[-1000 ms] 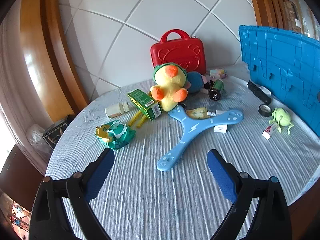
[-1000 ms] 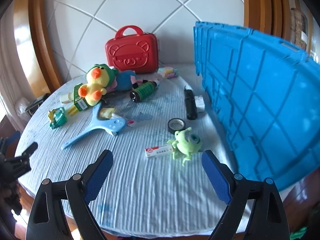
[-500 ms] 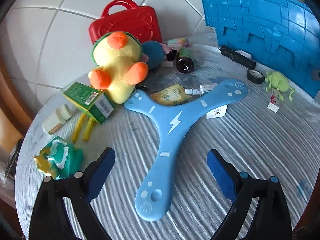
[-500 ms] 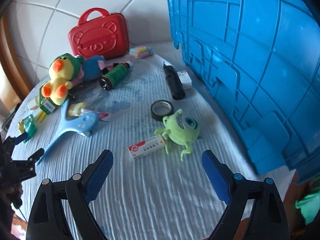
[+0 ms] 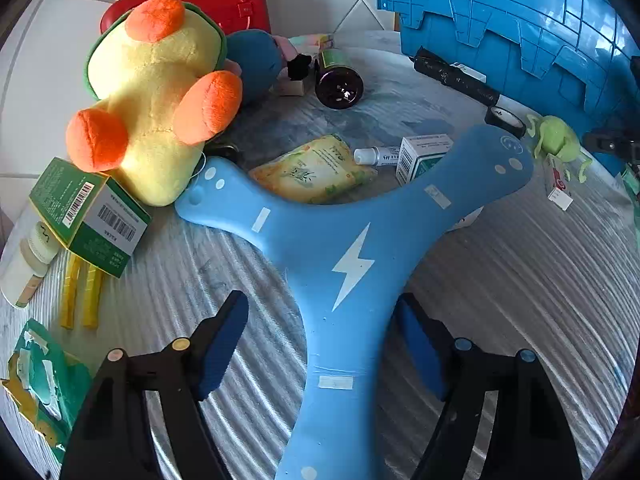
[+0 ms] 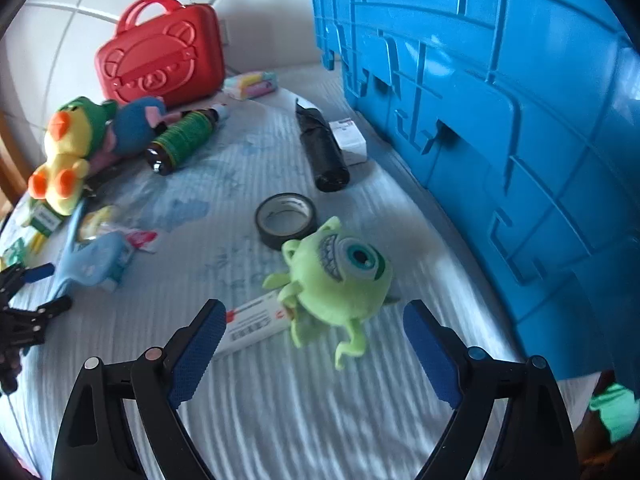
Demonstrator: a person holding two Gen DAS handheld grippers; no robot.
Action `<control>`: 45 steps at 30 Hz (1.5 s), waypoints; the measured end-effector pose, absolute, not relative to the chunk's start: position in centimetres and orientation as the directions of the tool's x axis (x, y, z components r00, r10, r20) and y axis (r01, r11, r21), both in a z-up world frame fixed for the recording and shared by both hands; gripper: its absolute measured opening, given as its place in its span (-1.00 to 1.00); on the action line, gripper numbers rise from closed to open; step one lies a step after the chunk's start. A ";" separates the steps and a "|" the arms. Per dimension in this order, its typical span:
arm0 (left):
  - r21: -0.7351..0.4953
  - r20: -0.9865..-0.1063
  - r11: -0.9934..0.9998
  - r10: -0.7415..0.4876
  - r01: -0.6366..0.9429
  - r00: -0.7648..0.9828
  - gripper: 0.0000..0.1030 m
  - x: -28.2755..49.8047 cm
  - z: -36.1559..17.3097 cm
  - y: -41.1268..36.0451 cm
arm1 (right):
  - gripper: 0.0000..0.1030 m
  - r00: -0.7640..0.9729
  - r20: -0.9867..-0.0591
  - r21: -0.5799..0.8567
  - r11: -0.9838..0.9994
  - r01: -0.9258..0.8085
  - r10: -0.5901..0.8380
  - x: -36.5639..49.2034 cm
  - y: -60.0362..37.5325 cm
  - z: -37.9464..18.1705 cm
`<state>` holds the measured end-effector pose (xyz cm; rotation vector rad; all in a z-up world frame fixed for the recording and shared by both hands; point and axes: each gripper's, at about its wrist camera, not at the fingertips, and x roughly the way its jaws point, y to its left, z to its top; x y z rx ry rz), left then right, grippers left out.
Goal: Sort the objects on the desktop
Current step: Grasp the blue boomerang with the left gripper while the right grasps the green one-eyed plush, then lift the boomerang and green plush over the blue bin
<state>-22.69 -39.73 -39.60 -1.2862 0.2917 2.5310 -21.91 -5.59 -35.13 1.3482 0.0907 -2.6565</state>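
Both grippers wide open over table, each lined up on its own toy, nothing gripped yet.

L gripper (image 5: 322,340): jaws wide apart, straddling near arm of blue boomerang (image 5: 340,264); that arm's long axis runs straight out from the gripper toward table centre, so jaws cross it square. Pads not touching it, as far as I can tell. Boomerang lies flat mid-table, far arms toward duck plush (image 5: 156,96) and toward small box (image 5: 420,156). R gripper (image 6: 312,348): jaws wide apart, green monster plush (image 6: 340,276) just ahead, between fingertips, slightly right of centre, near table's right edge by blue crate (image 6: 500,120). White box (image 6: 252,326) touches plush's left side, near L pad; risk of pinching both. Tape roll (image 6: 286,220) just behind plush.
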 end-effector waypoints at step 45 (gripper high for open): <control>0.071 -0.708 -0.957 0.150 -0.281 -0.690 -0.84 -15.5 -29.9 -41.0 | 0.23 -0.667 -0.733 -0.053 -0.966 0.252 -0.134 -22.0 -10.1 -28.6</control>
